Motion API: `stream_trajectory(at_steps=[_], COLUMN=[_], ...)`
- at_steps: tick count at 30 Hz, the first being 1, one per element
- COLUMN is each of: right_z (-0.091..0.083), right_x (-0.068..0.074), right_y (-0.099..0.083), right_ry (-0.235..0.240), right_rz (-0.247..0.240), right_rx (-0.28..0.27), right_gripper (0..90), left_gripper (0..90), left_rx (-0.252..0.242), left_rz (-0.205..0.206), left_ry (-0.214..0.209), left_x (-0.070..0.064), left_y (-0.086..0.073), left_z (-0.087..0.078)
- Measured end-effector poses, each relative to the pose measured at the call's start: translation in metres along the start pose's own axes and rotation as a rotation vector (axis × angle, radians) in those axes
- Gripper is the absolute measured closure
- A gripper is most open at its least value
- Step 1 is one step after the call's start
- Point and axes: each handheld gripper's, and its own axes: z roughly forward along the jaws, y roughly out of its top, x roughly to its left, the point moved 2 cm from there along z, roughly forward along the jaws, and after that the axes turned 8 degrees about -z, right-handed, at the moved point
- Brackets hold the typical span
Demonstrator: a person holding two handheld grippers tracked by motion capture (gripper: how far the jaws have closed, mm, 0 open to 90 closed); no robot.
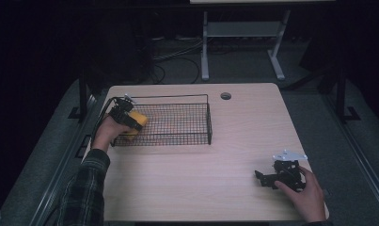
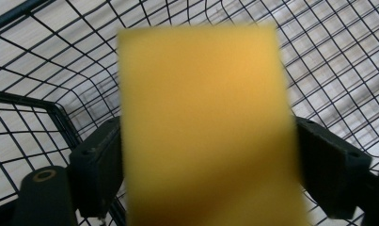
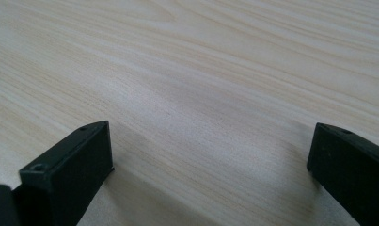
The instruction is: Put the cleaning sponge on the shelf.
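A yellow sponge block [image 1: 137, 122] is held over the left end of a black wire basket [image 1: 187, 96]. My left gripper [image 1: 130, 121] is shut on it. In the left gripper view the sponge [image 2: 203, 122] stands between both black jaws, with the basket mesh [image 2: 337, 70] behind and below it. My right gripper [image 1: 264, 178] rests low over the bare table at the front right, held by a hand. In the right gripper view its jaws stand wide apart, and the right gripper [image 3: 210, 160] is open over plain wood with nothing between them.
The light wooden table [image 1: 215, 160] has a round cable hole [image 1: 225, 96] near its far edge. A white desk frame [image 1: 243, 42] and cables lie on the dark floor beyond. Metal rails run along both sides of the table.
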Motion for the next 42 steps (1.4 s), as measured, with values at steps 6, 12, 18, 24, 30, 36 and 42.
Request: stream_trajectory(at_steps=[6, 12, 18, 24, 30, 36, 42], right_z=[0.0, 0.0, 0.0, 0.0, 0.0, 0.0, 0.0], right_x=[0.0, 0.0, 0.0, 0.0, 0.0, 0.0, 0.0], right_y=[0.0, 0.0, 0.0, 0.0, 0.0, 0.0, 0.0], right_ry=[0.0, 0.001, 0.001, 0.001, 0.001, 0.001, 0.001], right_rz=[0.0, 0.001, 0.001, 0.001, 0.001, 0.001, 0.001], right_rx=[0.0, 0.0, -0.001, -0.001, -0.001, 0.0, 0.0], right_gripper=[0.0, 0.0, 0.0, 0.0, 0.0, 0.0, 0.0], left_gripper=[14.4, 14.4, 14.4, 14.4, 14.5, 14.7, 15.0], left_rx=[-0.019, -0.068, -0.137, -0.168, -0.196, -0.222, -0.242], left_rz=[0.0, 0.018, 0.025, 0.043, 0.057, 0.066, 0.065], left_ry=[0.0, 0.007, -0.008, -0.02, -0.021, -0.028, -0.032], left_x=[-0.001, -0.007, -0.012, -0.021, -0.028, -0.04, -0.049], left_y=[0.0, 0.0, -0.001, -0.007, -0.018, -0.036, -0.06], left_z=[-0.006, -0.021, -0.039, -0.053, -0.068, -0.078, -0.082])
